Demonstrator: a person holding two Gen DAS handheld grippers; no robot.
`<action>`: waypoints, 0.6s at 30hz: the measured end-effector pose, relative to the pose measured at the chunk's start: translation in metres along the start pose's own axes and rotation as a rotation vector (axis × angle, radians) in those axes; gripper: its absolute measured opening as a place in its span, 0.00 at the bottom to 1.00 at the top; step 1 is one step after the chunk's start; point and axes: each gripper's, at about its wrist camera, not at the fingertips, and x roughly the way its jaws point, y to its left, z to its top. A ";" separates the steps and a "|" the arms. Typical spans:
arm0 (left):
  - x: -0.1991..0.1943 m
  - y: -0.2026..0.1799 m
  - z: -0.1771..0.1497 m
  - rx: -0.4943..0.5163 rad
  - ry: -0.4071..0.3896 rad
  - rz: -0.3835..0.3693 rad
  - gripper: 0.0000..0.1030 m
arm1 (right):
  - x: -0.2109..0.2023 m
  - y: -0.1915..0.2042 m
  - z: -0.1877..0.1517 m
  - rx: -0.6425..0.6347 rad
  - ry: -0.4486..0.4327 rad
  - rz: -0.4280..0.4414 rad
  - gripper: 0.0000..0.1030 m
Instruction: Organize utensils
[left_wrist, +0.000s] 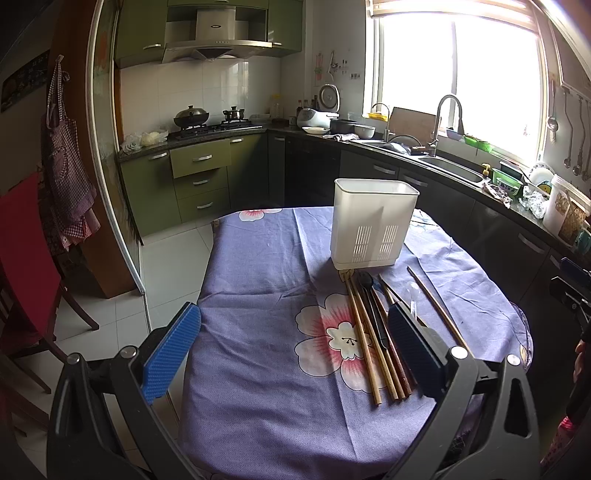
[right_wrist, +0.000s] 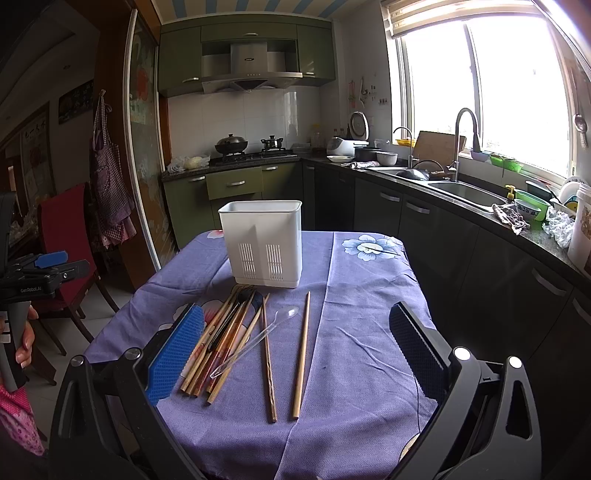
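partly behind the spread right tool (right_wrist: 295, 354), chopsticks (right_wrist: 221, 339) overlap indistinctly; left tool (left_wrist: 295, 354) likewise apart.

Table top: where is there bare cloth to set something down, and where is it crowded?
Bare cloth lies left of the white holder and chopstick pile, and right of the lone chopstick. Crowded: directly in front of the holder.

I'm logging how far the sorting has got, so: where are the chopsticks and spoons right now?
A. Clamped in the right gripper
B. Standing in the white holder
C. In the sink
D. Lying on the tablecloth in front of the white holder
D: the chopsticks and the clear plastic spoon lie flat on the purple tablecloth in front of the white holder, and both grippers are open and hold nothing.
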 end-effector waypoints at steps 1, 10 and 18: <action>0.000 0.000 -0.002 0.000 0.000 -0.001 0.94 | 0.000 0.000 0.000 0.000 0.000 0.000 0.96; 0.002 -0.001 0.004 0.002 0.008 -0.002 0.94 | 0.003 -0.001 -0.001 0.001 0.009 0.002 0.96; 0.036 -0.009 0.008 0.011 0.105 -0.035 0.94 | 0.037 -0.004 0.008 -0.033 0.113 -0.025 0.96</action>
